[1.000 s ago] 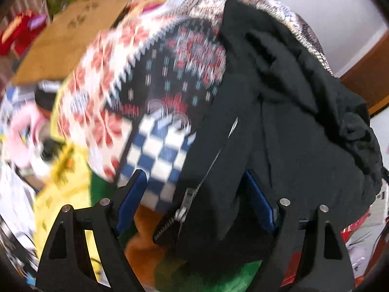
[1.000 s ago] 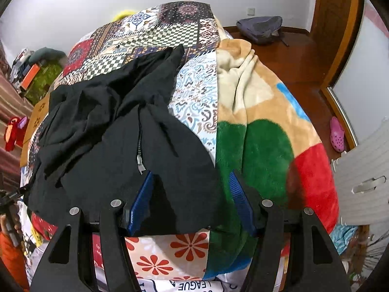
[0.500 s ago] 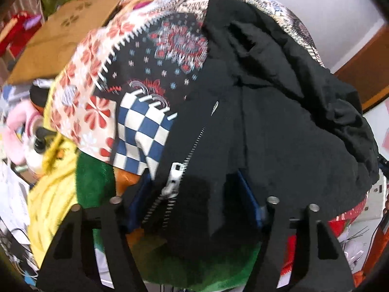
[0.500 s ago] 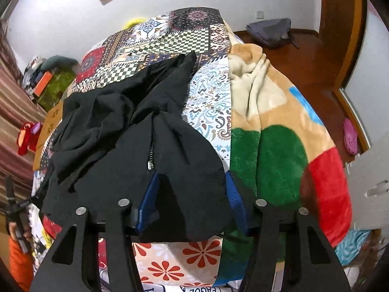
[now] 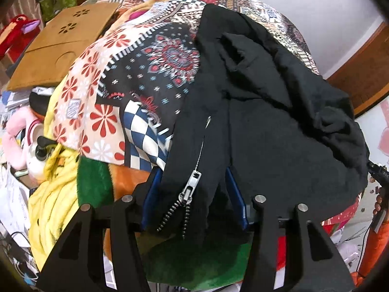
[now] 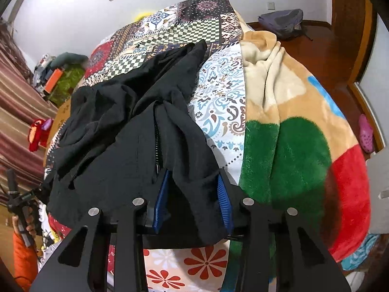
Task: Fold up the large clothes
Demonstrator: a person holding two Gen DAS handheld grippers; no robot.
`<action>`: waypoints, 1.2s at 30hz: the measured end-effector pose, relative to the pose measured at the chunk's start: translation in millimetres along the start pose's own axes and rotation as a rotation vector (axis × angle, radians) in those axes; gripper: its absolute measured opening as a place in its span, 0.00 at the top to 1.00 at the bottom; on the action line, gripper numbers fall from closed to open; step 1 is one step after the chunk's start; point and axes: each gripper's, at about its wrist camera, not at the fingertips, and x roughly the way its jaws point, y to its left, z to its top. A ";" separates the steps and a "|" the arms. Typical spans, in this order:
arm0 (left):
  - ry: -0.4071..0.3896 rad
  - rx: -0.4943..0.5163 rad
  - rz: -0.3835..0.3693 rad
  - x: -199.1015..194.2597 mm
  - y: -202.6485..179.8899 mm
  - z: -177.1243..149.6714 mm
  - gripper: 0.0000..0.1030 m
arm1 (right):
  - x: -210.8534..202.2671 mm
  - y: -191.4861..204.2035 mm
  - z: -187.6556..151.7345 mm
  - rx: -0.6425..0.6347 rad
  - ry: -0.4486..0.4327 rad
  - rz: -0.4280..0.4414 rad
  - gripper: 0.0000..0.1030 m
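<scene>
Patchwork bedspread (image 6: 194,31) and fleece blanket (image 6: 287,131) carry your black zip jacket (image 6: 121,126), which lies rumpled across the near half of the bed, hem toward you, nothing folded yet. Your left gripper (image 5: 192,194) is closing around the hem right at the silver zipper pull (image 5: 192,182), cloth bunched between the blue pads, though a firm pinch isn't clear. Your right gripper (image 6: 192,194) is closing too, with the other hem corner between its jaws. By the look of it, you're only securing the bottom edge; spreading flat, sleeves and every fold remain.
</scene>
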 end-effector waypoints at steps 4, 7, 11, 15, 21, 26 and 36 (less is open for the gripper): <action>-0.026 -0.014 -0.007 -16.5 6.1 -2.2 0.50 | -2.6 -3.9 -0.7 0.044 0.008 0.026 0.66; -0.078 0.009 0.010 -34.3 4.6 4.1 0.50 | -7.6 3.6 2.5 0.022 0.002 0.002 0.73; -0.124 0.043 0.016 -45.0 1.9 14.3 0.46 | -15.5 17.9 4.7 -0.033 -0.029 -0.010 0.78; -0.033 0.046 0.072 -10.9 4.9 16.4 0.45 | -8.1 15.8 3.4 -0.045 -0.004 -0.010 0.76; 0.085 -0.032 0.036 35.2 25.1 -4.2 0.42 | -2.5 3.8 -2.0 -0.004 0.018 0.042 0.77; 0.019 0.012 0.042 10.3 14.4 -7.6 0.69 | -12.4 16.4 -0.2 -0.027 -0.039 0.027 0.89; -0.182 0.112 -0.078 -59.6 -46.3 45.8 0.83 | -35.8 50.9 42.1 -0.066 -0.151 0.109 0.92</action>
